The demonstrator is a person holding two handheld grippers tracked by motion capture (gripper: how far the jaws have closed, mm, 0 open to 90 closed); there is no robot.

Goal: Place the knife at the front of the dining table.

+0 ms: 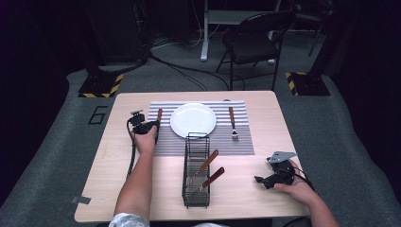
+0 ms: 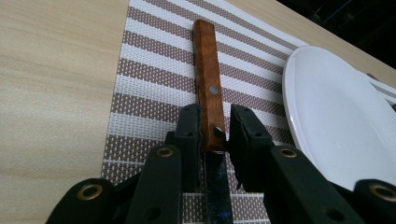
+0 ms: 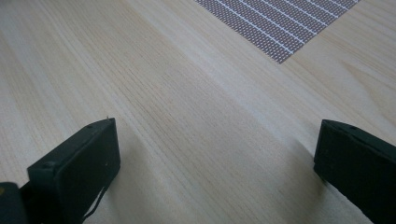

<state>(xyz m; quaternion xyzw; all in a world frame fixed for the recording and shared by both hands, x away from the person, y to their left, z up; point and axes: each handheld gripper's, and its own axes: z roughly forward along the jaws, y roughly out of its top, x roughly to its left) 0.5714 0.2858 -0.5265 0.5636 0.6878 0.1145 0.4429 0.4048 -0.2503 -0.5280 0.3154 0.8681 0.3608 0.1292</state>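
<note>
A knife with a brown wooden handle (image 2: 208,79) lies flat on the striped placemat (image 2: 154,93), just left of the white plate (image 2: 336,116). My left gripper (image 2: 215,123) straddles the near end of that handle, a jaw close on each side with a thin gap on the right; the blade (image 2: 217,196) runs back beneath the gripper. From above, the left gripper (image 1: 153,126) sits at the mat's left edge by the knife (image 1: 159,115). My right gripper (image 1: 257,179) hovers near the table's front right, jaws wide apart over bare wood (image 3: 217,154).
The white plate (image 1: 193,119) is centred on the placemat (image 1: 236,146), with a wooden-handled fork (image 1: 232,124) to its right. A black wire rack (image 1: 196,201) at front centre holds two wooden-handled utensils (image 1: 208,161). A chair (image 1: 255,42) stands beyond the table.
</note>
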